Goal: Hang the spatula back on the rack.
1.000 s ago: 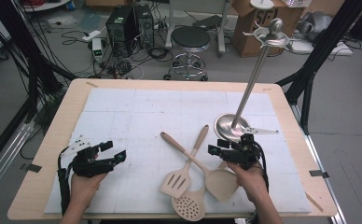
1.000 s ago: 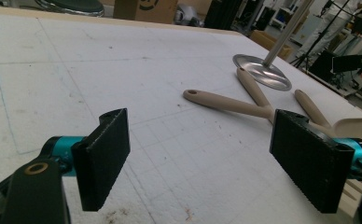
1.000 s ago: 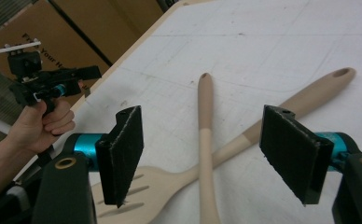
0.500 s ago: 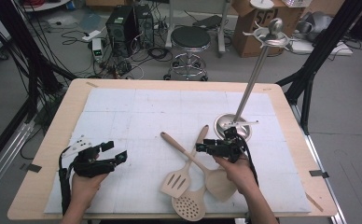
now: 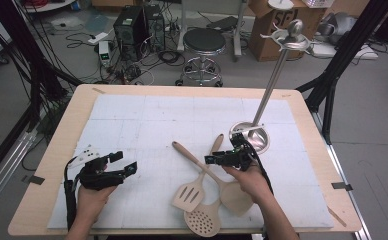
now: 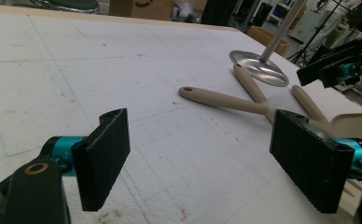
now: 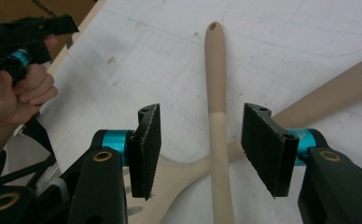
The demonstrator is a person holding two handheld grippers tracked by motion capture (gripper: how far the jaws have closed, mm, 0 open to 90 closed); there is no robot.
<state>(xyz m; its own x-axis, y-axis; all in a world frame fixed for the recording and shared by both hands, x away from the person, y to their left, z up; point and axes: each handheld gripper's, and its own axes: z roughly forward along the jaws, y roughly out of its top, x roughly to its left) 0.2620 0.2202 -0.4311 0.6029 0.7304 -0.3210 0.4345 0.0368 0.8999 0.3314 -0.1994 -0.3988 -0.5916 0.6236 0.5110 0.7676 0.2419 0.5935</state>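
From above, my right hand-held gripper [image 5: 221,159] sits over the crossing handles of three wooden utensils lying near the middle of the worktop [image 5: 42,195]. The slotted spatula [image 5: 189,191] and the perforated skimmer [image 5: 203,220] lie with their heads at the near edge; a plain turner [image 5: 236,198] is partly under my right hand. Just right of that gripper stands the metal rack [image 5: 252,135], its pole rising to hooks at the top. My left hand-held gripper [image 5: 124,167] rests well to the left, apart from everything.

Through the left gripper view, that gripper's jaws stand wide with nothing between them; the handles and the rack's round base [image 6: 256,67] lie far off to the right.

In the right gripper view, the jaws have just been closing and now stand about half open, straddling one handle [image 7: 215,121] that runs straight up between the pads. Neither pad touches it yet. That handle lies on top of another handle [image 7: 328,100] crossing beneath it.

The risk I see is in that crossing: if I close too low, I judge the pads could catch the lower handle too and drag both utensils. The smooth, rounded handle could also roll or twist out of a shallow pinch.
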